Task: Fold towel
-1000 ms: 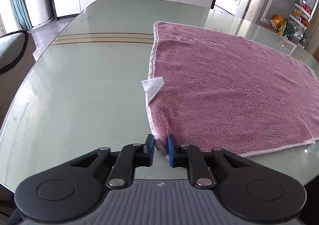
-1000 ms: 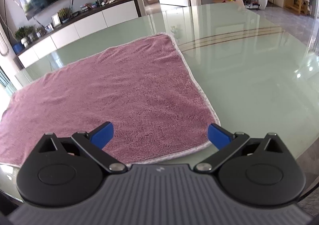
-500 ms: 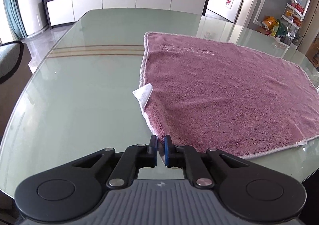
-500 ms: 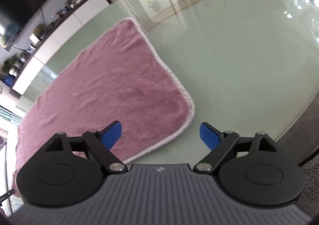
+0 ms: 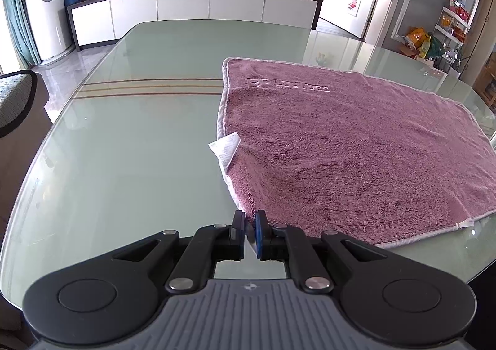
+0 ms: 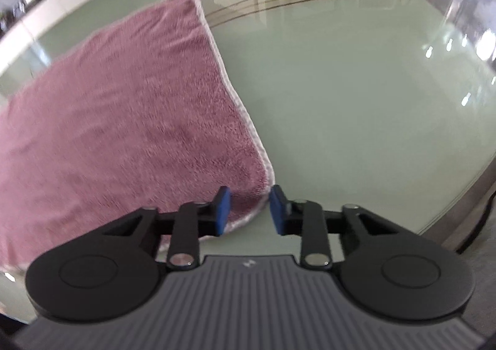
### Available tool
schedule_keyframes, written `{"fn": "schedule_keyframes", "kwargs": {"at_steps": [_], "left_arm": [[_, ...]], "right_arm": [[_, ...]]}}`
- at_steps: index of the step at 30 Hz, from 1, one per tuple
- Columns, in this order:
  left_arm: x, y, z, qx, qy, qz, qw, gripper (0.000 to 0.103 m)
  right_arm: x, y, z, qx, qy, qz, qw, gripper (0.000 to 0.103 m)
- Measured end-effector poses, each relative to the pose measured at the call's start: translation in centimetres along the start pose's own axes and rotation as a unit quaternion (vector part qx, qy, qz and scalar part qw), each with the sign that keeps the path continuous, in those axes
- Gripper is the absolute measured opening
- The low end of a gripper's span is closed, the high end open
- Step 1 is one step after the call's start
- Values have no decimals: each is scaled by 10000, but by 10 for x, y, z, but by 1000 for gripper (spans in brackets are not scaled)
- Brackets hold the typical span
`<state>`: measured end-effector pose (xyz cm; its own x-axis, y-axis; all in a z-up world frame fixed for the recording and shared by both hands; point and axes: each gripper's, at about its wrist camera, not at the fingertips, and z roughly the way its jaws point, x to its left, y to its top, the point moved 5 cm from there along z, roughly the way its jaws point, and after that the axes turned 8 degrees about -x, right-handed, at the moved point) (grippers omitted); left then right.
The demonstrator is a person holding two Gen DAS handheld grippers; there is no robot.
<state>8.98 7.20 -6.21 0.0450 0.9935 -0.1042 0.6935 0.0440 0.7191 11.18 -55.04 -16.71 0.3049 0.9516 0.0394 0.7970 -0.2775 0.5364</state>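
Currently the left gripper [image 5: 250, 230] pinches the towel [image 5: 356, 145] corner at 6 o'clock. Right gripper [image 6: 249, 210], jaws closing around the other corner, may pinch only hem and slip off the bench [image 6: 356, 86].

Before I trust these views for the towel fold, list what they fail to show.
- Left wrist view: the towel corner inside the left gripper is hidden by its pads.
- Right wrist view: motion blur; whether the closing right gripper touches the near corner is unclear.
- Left wrist view: the white tag's print is too small.
- Both views: the towel's far side is cut off.
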Motion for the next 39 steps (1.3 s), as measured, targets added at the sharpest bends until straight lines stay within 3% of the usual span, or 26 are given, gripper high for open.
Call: {"fn": "schedule_keyframes", "kwargs": {"at_steps": [2, 4, 14, 27, 39], "left_arm": [[1, -1, 1, 12, -7, 4, 10000, 8], [1, -1, 1, 16, -16, -2, 10000, 8], [5, 8, -5, -83, -57, 28, 9999, 8], [5, 64, -3, -448, -64, 50, 9990, 7], [23, 131, 51, -169, -92, -454, 9988, 8]], "right_arm": [[-1, 1, 2, 59, 32, -106, 9999, 9], [-1, 1, 3, 91, 100, -144, 9998, 6], [-3, 16, -26, -393, 635, 87, 9972, 5], [17, 92, -41, -1079, 998, 217, 9889, 5], [35, 169, -4, -1192, 1040, 466, 9863, 5]]}}
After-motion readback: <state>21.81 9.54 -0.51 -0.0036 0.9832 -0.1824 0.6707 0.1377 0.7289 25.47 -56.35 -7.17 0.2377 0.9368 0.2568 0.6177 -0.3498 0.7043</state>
